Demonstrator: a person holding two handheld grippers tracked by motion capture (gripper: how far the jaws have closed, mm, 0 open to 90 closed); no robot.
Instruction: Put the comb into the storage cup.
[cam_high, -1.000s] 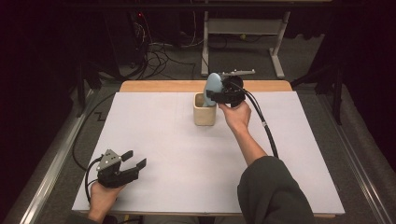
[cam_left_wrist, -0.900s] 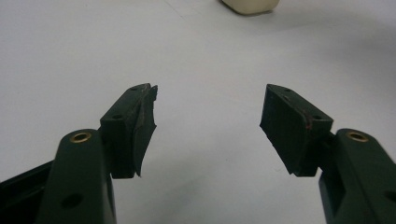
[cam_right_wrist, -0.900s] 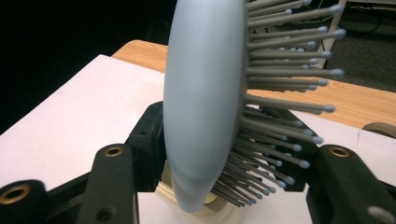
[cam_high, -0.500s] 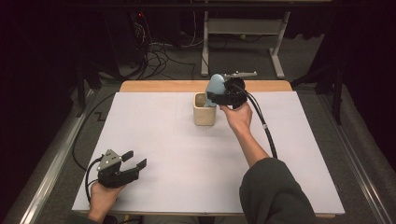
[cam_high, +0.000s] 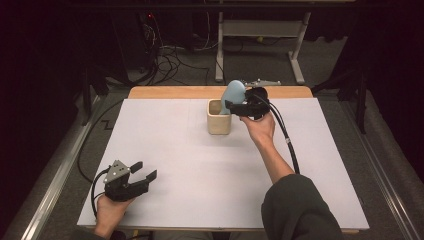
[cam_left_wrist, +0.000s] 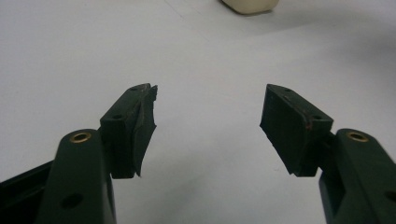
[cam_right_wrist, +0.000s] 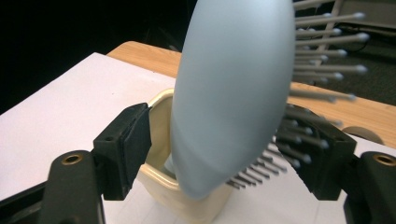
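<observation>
- The left gripper (cam_high: 142, 171) rests near the front-left corner of the counter (cam_high: 175, 165), its fingers released and nothing between them.
- Farther away, the right gripper (cam_right_wrist: 219, 149) has just been opening; the blue hairbrush (cam_right_wrist: 233, 88) stands between its fingers, handle down in the cream cup (cam_high: 218, 119).

A pale blue hairbrush (cam_right_wrist: 229, 93) with light grey bristles tipped in small rounded ends stands in a plain cream cup (cam_high: 219, 118). The right gripper (cam_high: 239, 107) at about 1 o'clock of the table is black, its cable black too. The left gripper (cam_high: 136, 172) at 7 o'clock is black with a grey plate on top. The table (cam_high: 200, 170) is plain white, with a light wooden strip along its 12 o'clock edge
</observation>
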